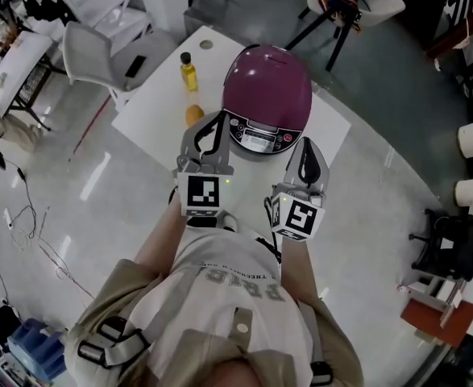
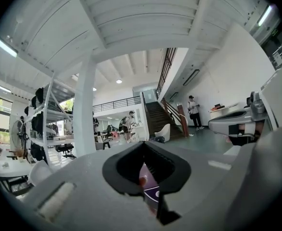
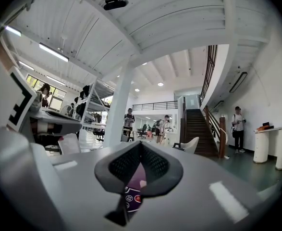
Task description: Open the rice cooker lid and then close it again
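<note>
A maroon rice cooker (image 1: 267,95) stands on the white table (image 1: 151,111) with its lid down and its control panel (image 1: 260,138) facing me. My left gripper (image 1: 214,122) is held level just in front of the cooker's left side, jaws shut with nothing between them. To its right, my right gripper (image 1: 307,146) is shut and empty too, at the cooker's front right. Neither touches the cooker. In the left gripper view (image 2: 143,147) a sliver of the cooker (image 2: 148,186) shows through the gap below the closed tips; the right gripper view (image 3: 140,147) shows the same sliver (image 3: 133,189).
A yellow oil bottle (image 1: 188,72) and an orange fruit (image 1: 193,114) sit on the table left of the cooker. A white chair (image 1: 91,51) stands at the left, a black chair (image 1: 454,240) at the right. People stand far off in the hall.
</note>
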Available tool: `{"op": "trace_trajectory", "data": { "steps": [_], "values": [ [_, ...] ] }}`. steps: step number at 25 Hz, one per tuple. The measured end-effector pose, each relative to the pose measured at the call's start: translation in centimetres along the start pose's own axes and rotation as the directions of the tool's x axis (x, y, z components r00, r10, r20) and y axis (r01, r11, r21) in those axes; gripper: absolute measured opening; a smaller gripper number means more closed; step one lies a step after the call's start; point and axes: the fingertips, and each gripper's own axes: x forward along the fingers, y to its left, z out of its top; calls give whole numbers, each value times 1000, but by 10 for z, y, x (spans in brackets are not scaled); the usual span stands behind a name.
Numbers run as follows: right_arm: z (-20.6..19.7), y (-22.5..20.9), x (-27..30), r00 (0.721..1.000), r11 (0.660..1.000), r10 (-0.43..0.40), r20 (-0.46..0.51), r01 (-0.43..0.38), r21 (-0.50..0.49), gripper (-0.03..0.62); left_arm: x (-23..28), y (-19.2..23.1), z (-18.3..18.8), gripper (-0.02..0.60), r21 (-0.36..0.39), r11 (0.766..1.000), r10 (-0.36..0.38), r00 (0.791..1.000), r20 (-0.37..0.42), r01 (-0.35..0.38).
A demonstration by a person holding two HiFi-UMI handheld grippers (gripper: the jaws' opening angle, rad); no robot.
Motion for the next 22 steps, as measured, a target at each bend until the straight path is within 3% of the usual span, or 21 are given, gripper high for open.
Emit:
{"op": "trace_trajectory", "data": {
  "steps": [4, 12, 22],
  "values": [
    [9, 1, -1, 999, 1000, 7, 35, -7, 0, 2, -2, -4, 7, 9, -35, 997, -61, 997, 47, 62],
    [24, 8, -1, 996, 1000, 18, 91, -18, -9, 2, -3, -2, 32, 9, -53, 995, -75, 986, 148, 84],
    [29, 13, 0, 993, 999, 31, 116, -29, -21, 0, -1, -6, 27, 9, -28, 994, -98, 986, 133, 103]
  ]
}}
